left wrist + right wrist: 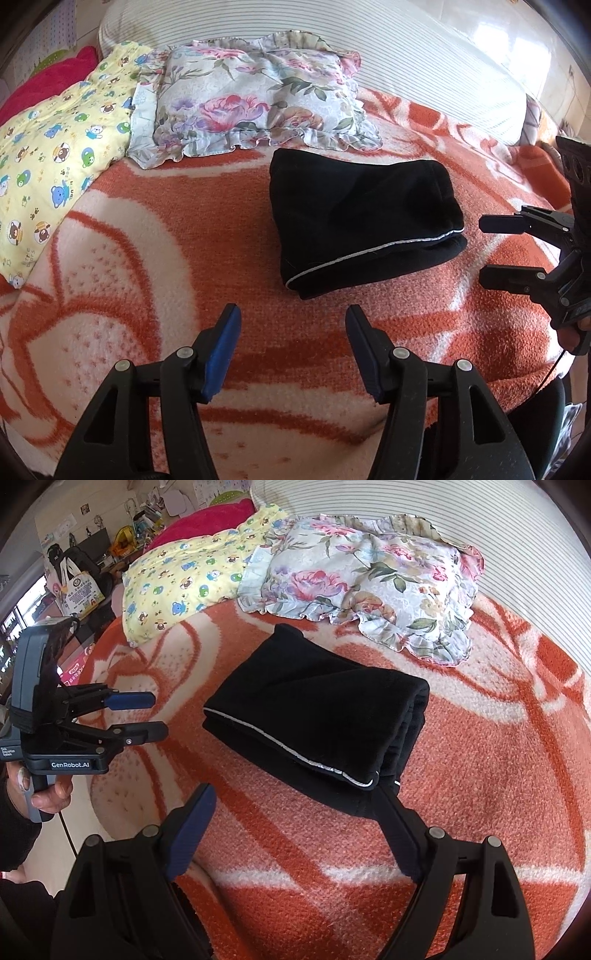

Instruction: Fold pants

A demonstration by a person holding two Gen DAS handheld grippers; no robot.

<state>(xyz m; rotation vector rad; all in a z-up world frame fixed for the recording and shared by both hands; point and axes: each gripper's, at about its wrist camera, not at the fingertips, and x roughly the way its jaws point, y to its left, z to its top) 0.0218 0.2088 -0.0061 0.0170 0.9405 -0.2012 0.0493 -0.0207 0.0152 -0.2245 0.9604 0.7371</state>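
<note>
Pants lie folded in a black bundle on the orange blanket, near the floral pillow — left hand-held gripper and right hand-held gripper both spread wide, holding nothing.

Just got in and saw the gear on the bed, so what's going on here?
A person is folding pants with a hand-held gripper in each hand. The black pants already lie folded in a compact bundle on the orange blanket, in front of a floral pillow. The left gripper and right gripper both have open jaws and hold nothing. The right one sits close to the bundle's near corner; the left is off to its side.
</note>
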